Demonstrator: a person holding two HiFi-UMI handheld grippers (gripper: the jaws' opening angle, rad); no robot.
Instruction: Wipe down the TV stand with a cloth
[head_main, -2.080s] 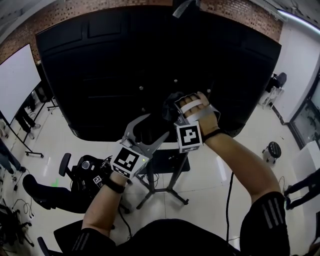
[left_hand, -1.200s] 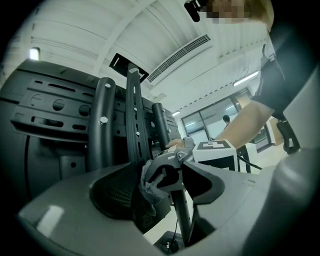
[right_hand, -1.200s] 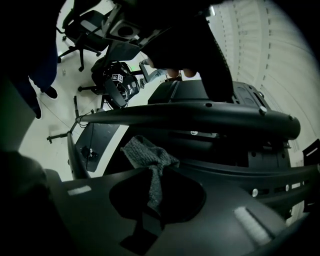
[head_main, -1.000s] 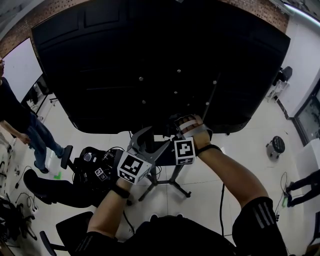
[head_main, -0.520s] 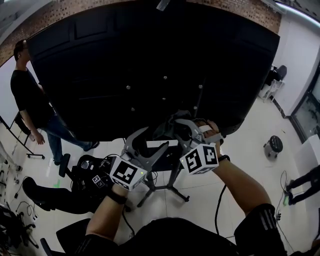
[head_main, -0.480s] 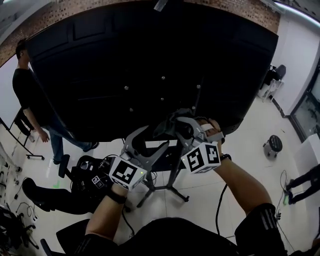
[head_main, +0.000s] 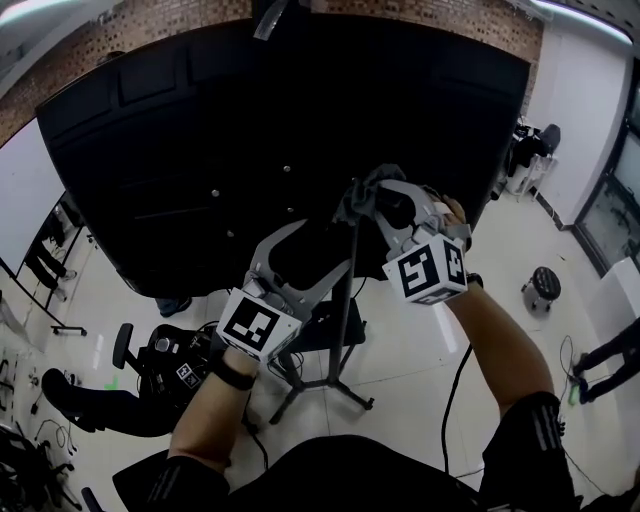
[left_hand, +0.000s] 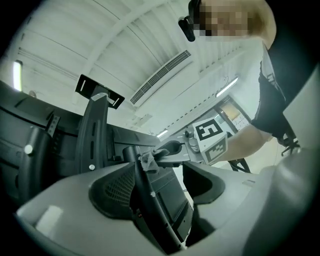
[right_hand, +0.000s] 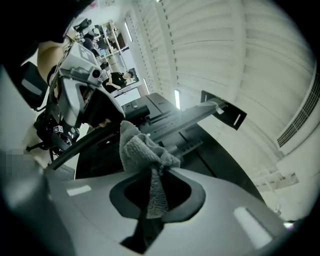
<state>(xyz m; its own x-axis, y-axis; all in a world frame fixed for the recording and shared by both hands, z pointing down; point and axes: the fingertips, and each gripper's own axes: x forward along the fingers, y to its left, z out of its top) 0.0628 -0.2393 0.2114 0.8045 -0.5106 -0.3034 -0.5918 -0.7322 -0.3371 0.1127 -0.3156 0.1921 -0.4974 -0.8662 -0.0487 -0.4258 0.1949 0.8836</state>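
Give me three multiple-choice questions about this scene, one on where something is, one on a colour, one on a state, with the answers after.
1. Where is the cloth? A lying on the floor; B in the right gripper's jaws; C hung on the left gripper.
2. What colour is the cloth? A red; B yellow; C grey.
3. How do the left gripper's jaws stand? A apart; B shut on the cloth; C shut on nothing.
Answers: B, the right gripper view shows it pinched between the jaws; C, its weave shows grey; A, the stand pole runs through the wide gap between them.
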